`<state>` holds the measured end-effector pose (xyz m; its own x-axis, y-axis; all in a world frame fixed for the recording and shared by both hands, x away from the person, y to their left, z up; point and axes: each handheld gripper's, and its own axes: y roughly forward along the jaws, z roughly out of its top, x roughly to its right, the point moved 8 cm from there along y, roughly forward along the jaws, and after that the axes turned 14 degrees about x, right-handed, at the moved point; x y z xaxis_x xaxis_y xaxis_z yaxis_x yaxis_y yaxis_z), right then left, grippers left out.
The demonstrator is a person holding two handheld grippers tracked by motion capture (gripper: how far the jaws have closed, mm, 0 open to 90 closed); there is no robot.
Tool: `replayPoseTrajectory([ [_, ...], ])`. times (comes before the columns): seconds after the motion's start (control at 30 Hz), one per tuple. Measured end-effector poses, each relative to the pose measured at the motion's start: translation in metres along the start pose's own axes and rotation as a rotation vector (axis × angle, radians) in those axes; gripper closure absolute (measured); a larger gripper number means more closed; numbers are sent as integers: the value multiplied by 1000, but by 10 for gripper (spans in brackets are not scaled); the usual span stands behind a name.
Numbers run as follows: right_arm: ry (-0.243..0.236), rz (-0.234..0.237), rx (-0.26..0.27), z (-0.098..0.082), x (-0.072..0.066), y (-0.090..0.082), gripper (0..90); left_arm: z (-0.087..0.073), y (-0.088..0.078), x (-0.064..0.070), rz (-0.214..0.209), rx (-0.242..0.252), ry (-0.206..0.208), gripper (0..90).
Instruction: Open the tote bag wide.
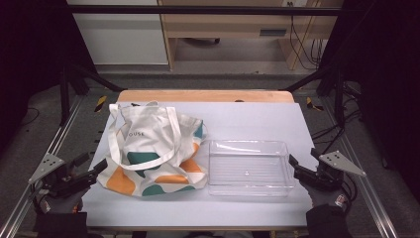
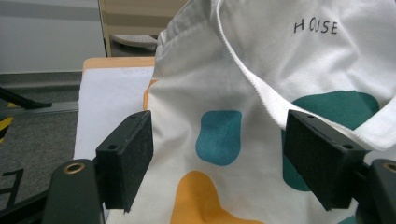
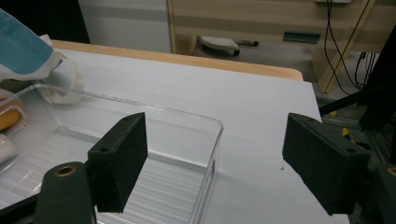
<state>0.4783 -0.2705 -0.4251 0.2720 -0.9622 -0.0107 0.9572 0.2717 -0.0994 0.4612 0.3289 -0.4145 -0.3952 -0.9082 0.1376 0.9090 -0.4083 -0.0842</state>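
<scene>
While a cream tote bag with orange and teal blotches lies flat on the white table, a clear plastic tray sits just beside it. At the bag's near-left corner the left gripper gapes wide, empty; the right gripper, equally wide and empty, flanks the tray's right wall, with bare tabletop beyond.

The right gripper has its jaws spread wide above a clear plastic tray; the tray's corner lies between them. The tray rests on a white table.
</scene>
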Motion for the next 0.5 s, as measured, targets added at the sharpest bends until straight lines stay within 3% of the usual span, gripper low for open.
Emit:
replayPoseTrajectory([
  [0.13,4,15,10,3,-6,0,250,3,0,4,-5,7,1,245],
  [0.5,6,75,-6,12,-41,7,284,14,1,11,-25,27,-15,249],
])
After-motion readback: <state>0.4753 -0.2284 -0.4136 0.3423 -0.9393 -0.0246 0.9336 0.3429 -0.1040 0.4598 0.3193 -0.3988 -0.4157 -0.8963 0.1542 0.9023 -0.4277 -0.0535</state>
